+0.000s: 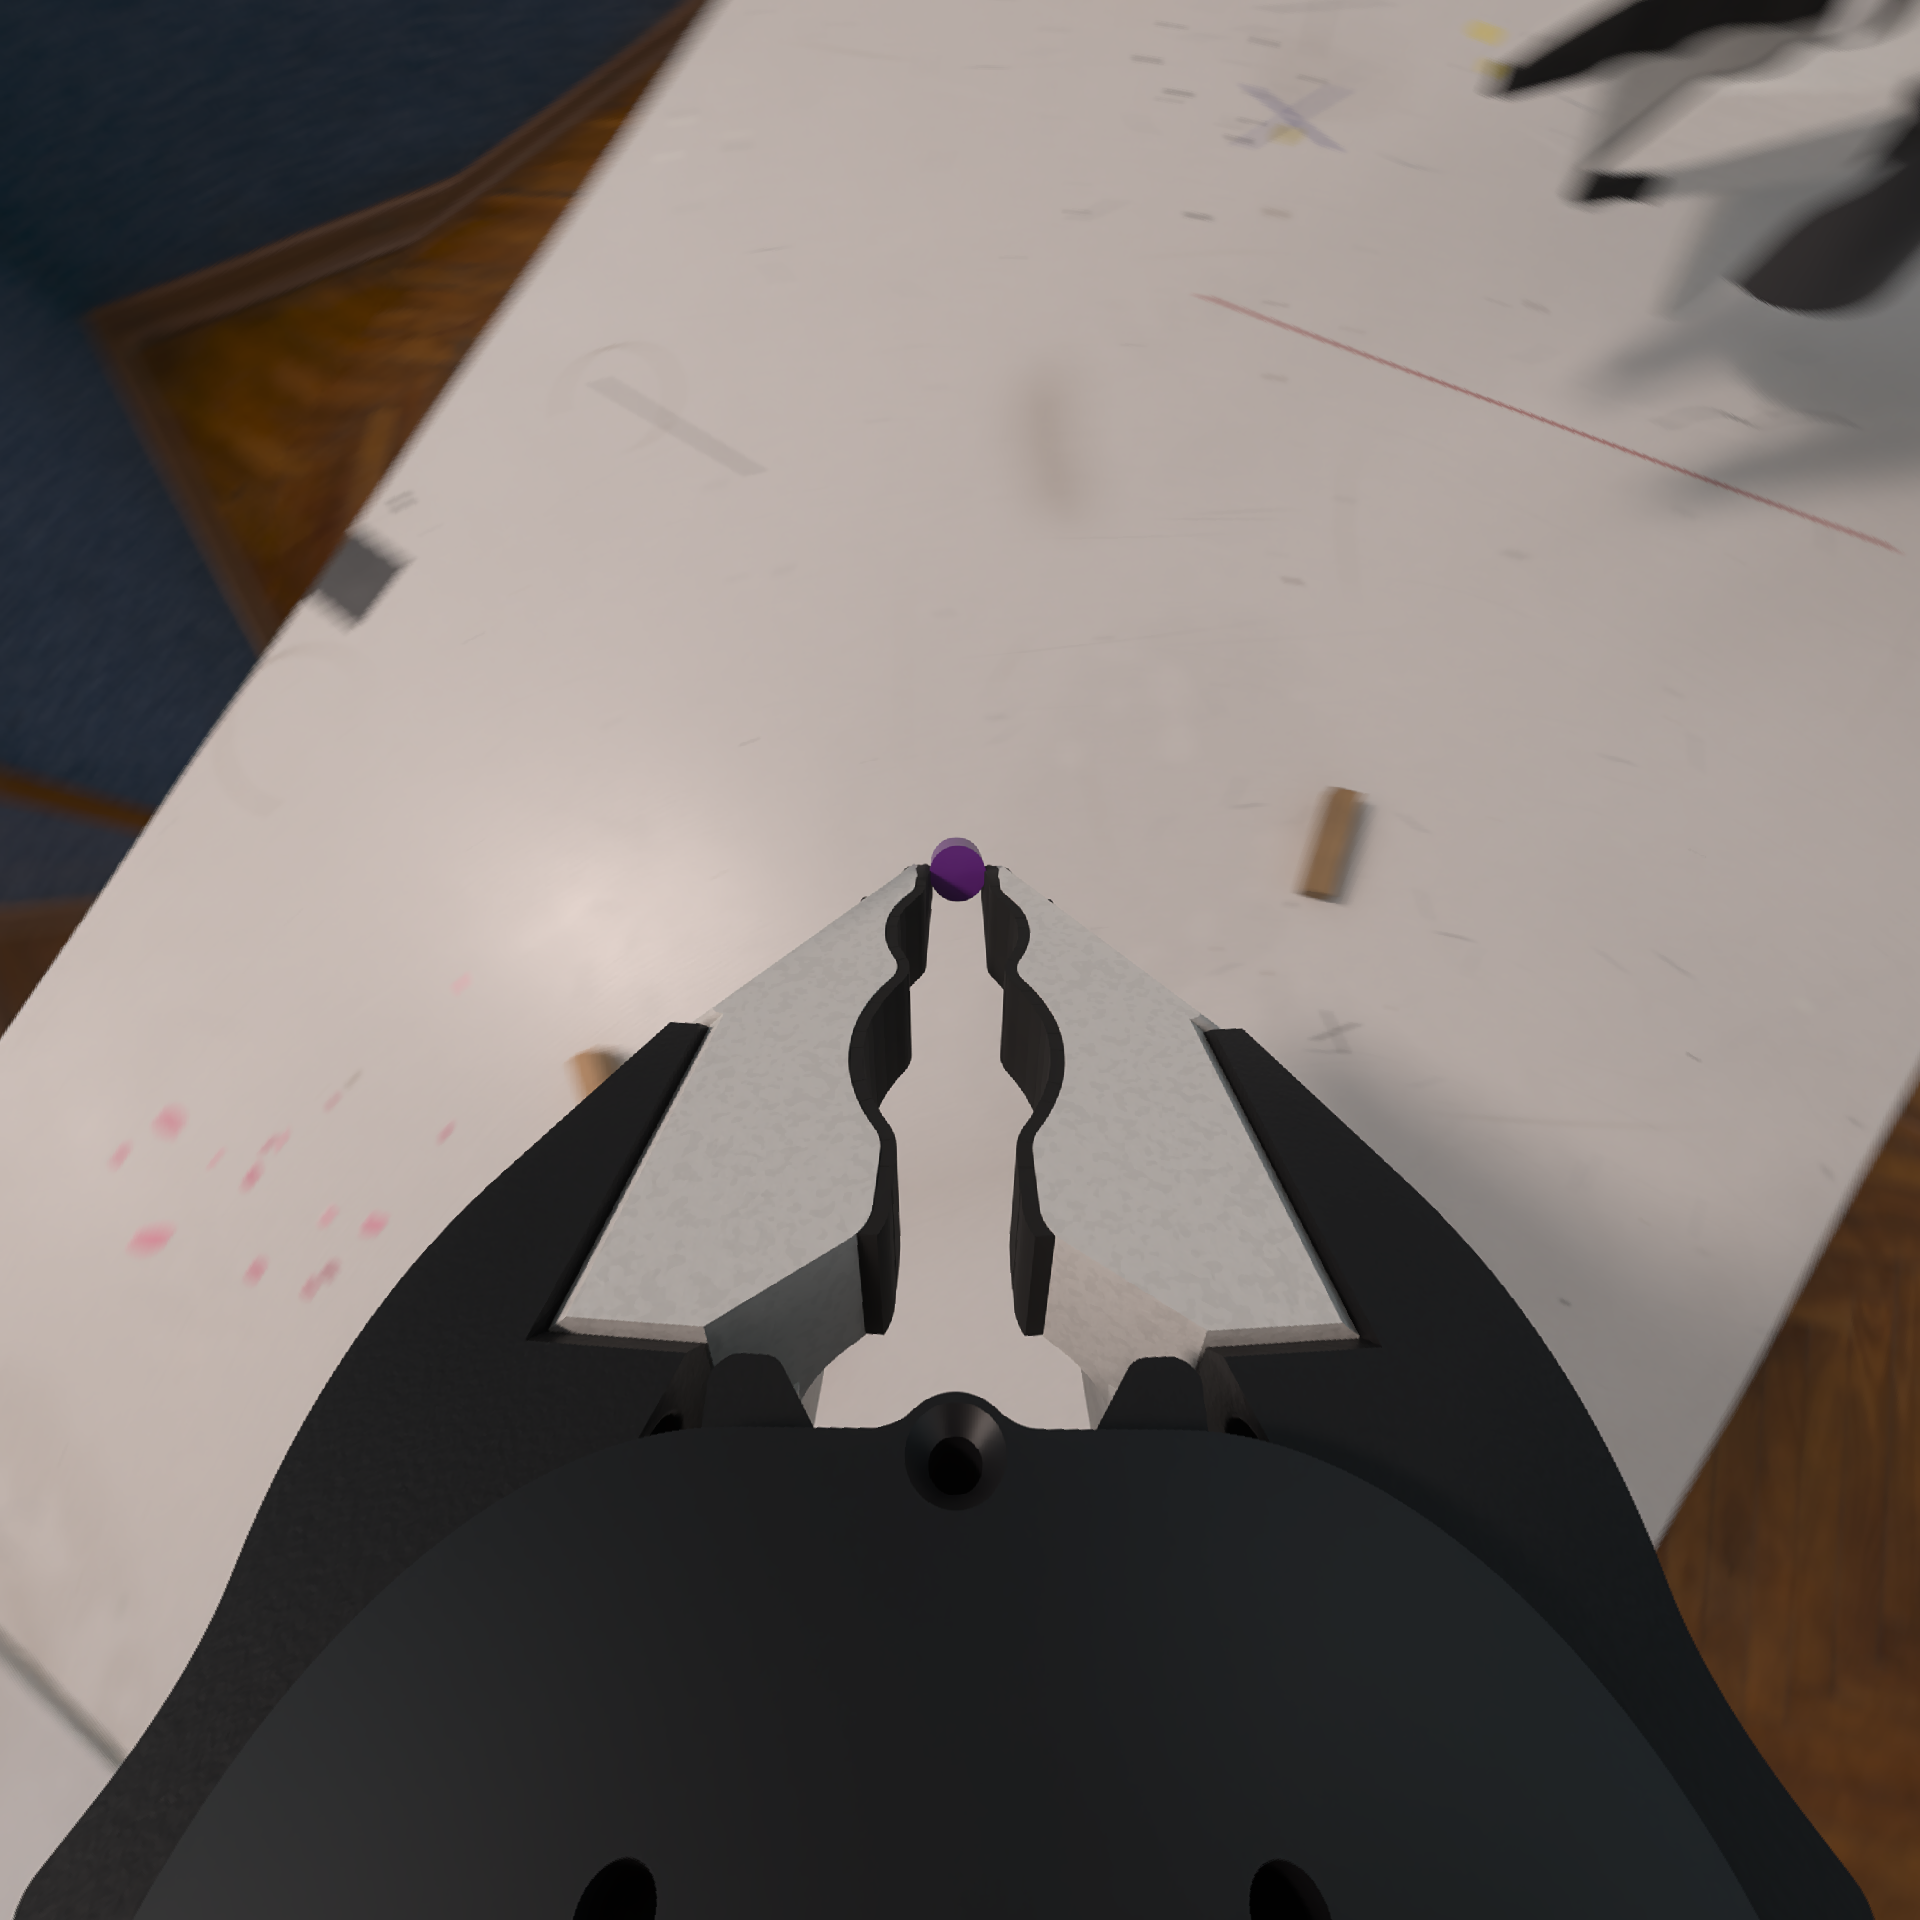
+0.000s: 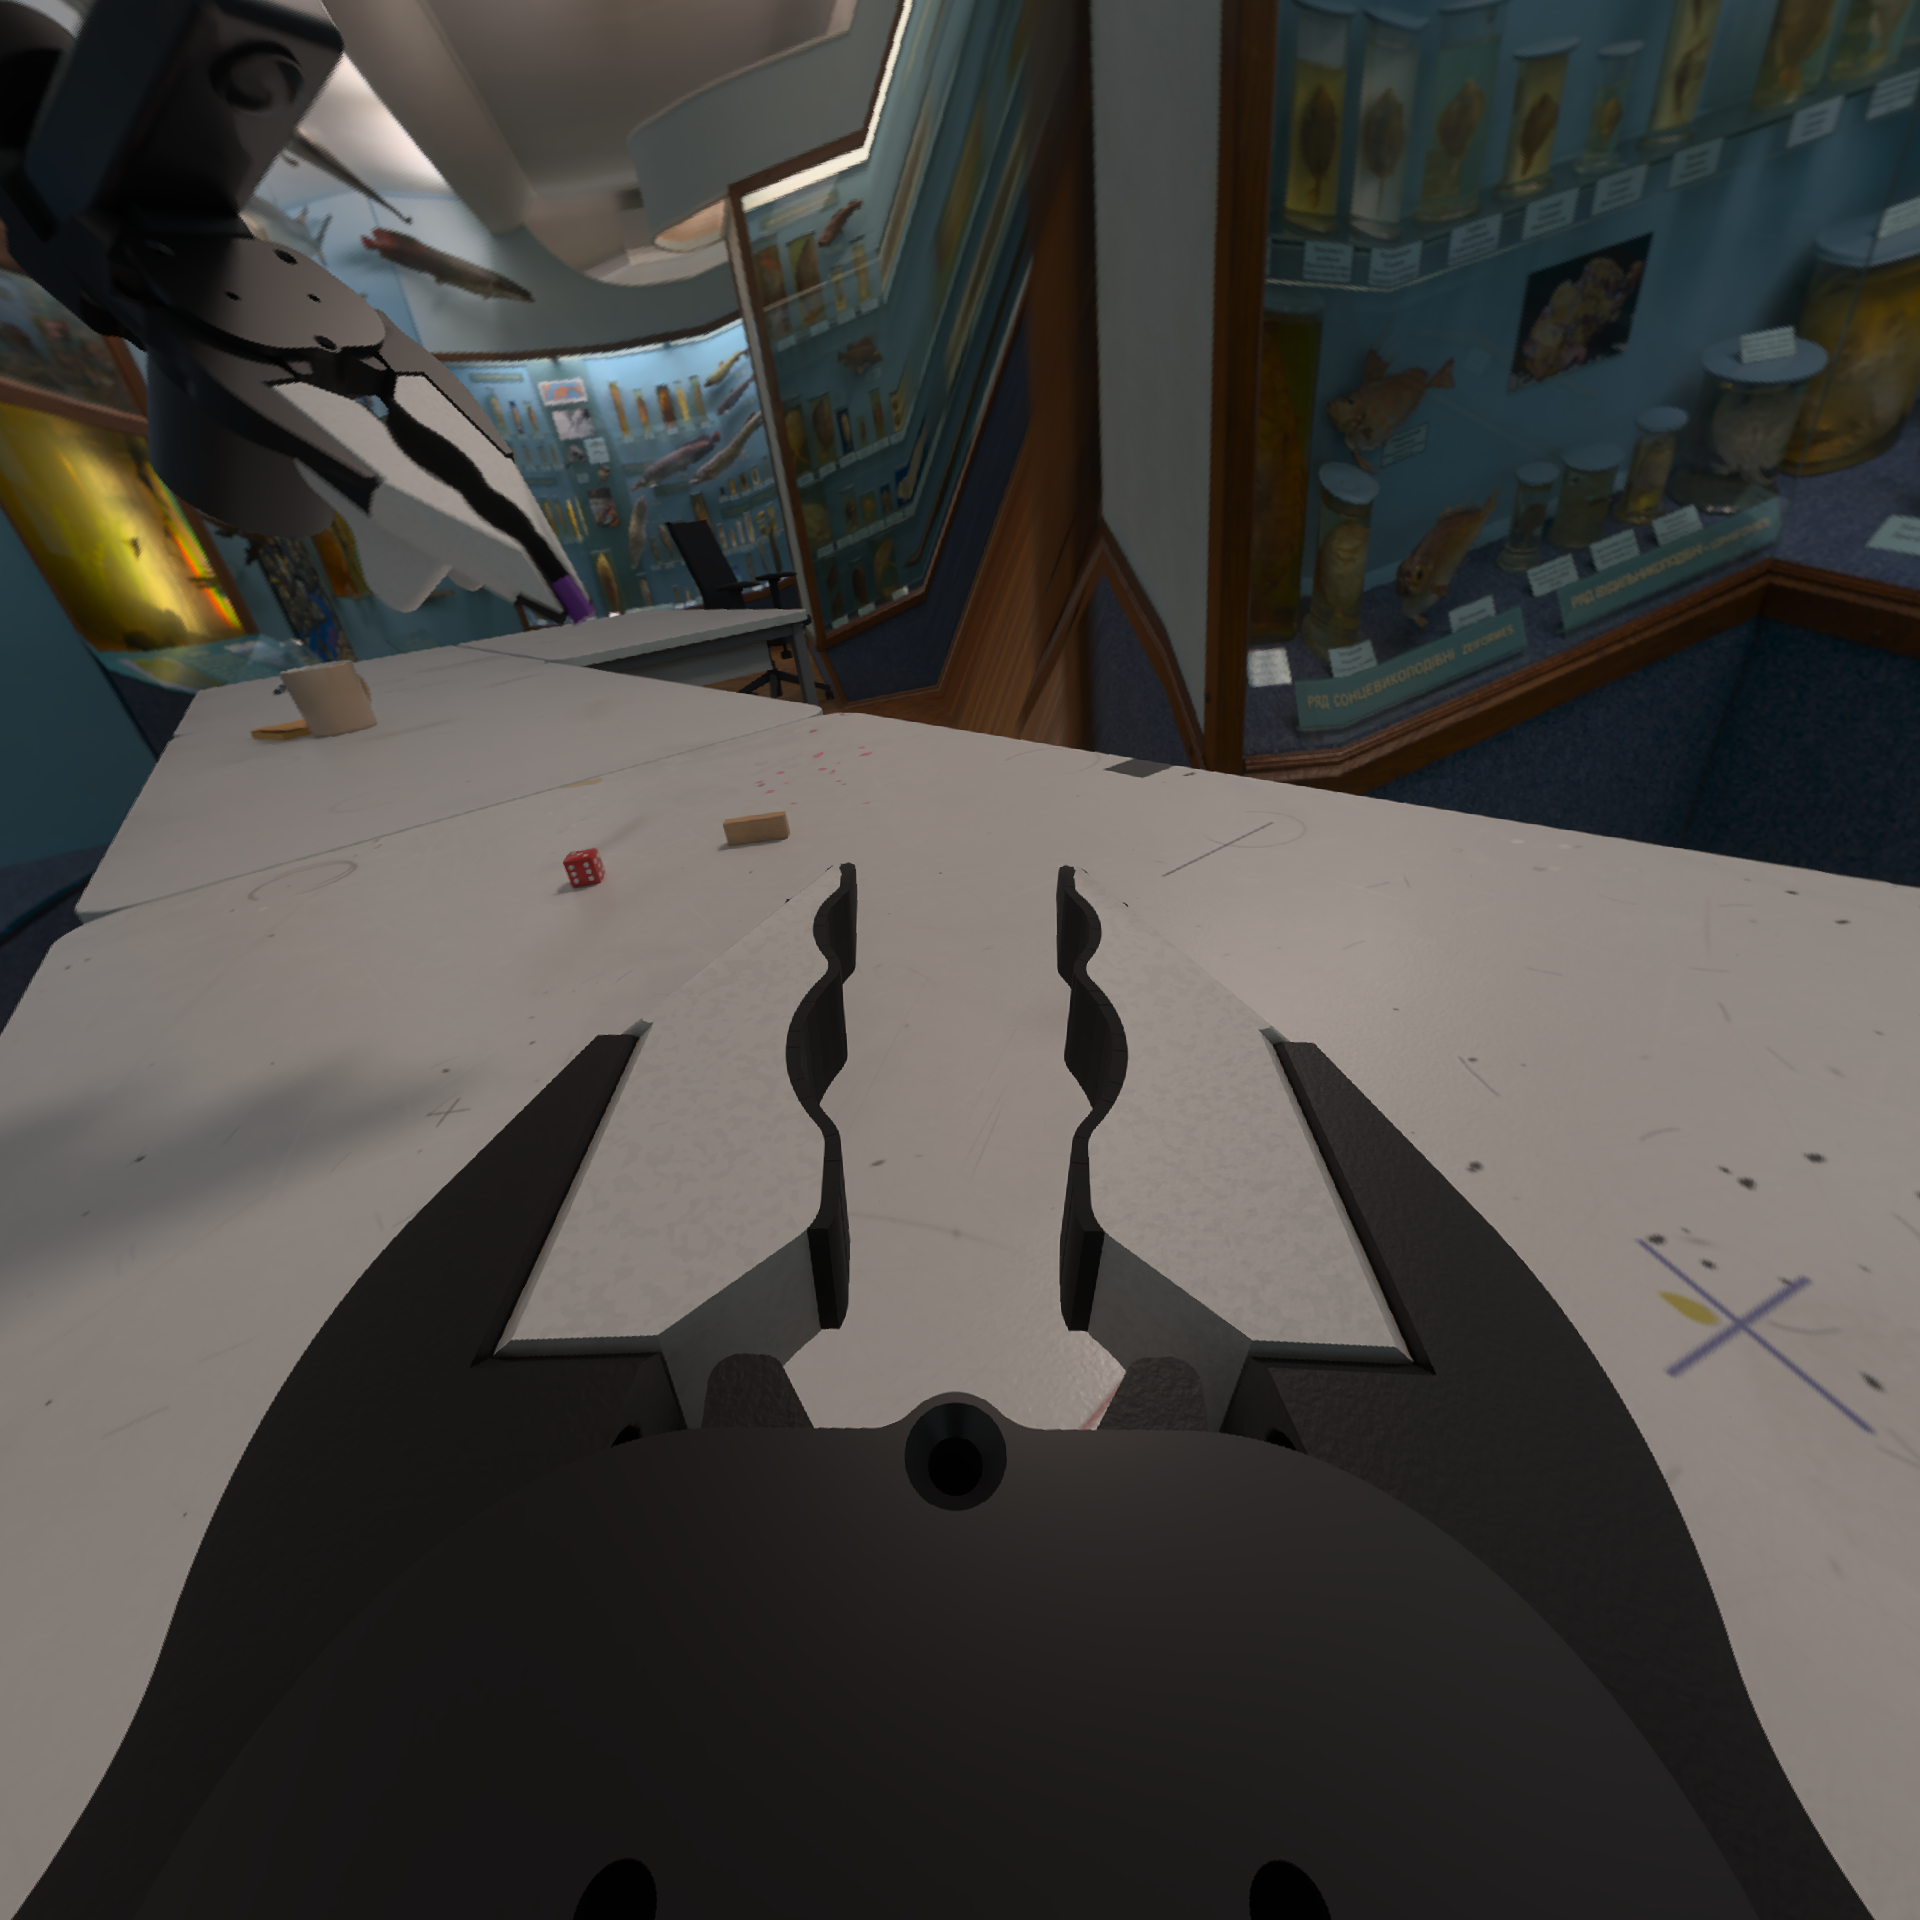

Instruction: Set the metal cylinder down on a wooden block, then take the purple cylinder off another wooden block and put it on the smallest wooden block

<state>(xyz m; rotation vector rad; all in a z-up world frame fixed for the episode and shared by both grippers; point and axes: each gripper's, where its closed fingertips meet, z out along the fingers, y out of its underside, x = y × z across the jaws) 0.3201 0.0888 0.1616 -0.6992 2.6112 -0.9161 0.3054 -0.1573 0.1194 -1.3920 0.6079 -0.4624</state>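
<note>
My left gripper (image 1: 956,883) is shut on the purple cylinder (image 1: 956,864), pinching it at the fingertips high above the white table (image 1: 727,675). Below it a small wooden block (image 1: 1330,854) lies to the right, and another wooden piece (image 1: 590,1068) shows half hidden behind the left finger. In the right wrist view the left gripper (image 2: 549,594) hangs in the air at upper left with the purple cylinder (image 2: 575,598). My right gripper (image 2: 956,883) is open and empty, low over the table. A wooden block (image 2: 755,828) lies ahead of it. I cannot pick out a metal cylinder.
A red die (image 2: 583,868) lies left of the wooden block. A pale cup (image 2: 330,698) stands beside a flat wooden piece (image 2: 278,731) on the far table. The right gripper (image 1: 1714,156) shows blurred at top right. Table edges drop to a wood floor (image 1: 1818,1299).
</note>
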